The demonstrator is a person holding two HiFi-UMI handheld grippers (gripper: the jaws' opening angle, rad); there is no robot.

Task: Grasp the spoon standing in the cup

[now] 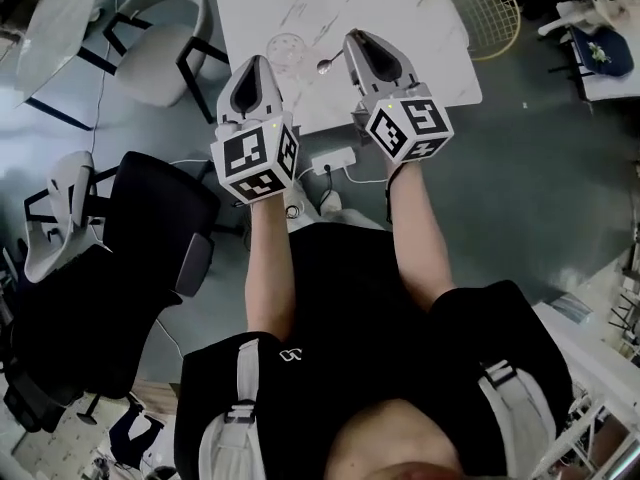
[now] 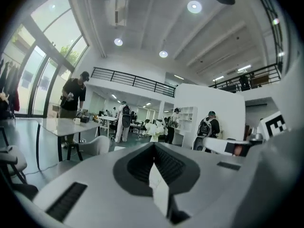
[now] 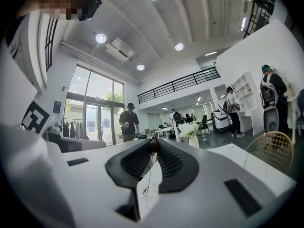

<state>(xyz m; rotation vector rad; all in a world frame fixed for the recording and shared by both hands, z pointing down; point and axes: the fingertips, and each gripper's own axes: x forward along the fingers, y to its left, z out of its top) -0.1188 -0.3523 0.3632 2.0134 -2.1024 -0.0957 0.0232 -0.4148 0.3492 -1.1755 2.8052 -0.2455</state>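
In the head view a clear glass cup (image 1: 285, 48) stands near the front edge of the white marble table (image 1: 420, 28). Just right of the cup, outside it, hangs a metal spoon (image 1: 326, 65), bowl downward, its handle running up into the tip of my right gripper (image 1: 352, 38). The right gripper view shows that gripper (image 3: 153, 146) shut on the thin spoon handle, with a dark end poking out at the tips. My left gripper (image 1: 256, 61) is level with the cup's left side. Its jaws (image 2: 154, 148) are shut with nothing between them.
A grey chair (image 1: 160, 58) stands left of the table and a black office chair (image 1: 90, 288) lower left. A gold wire basket (image 1: 495, 8) sits at the table's right end. A white power strip (image 1: 333, 159) lies on the floor. Both gripper views show people standing far off.
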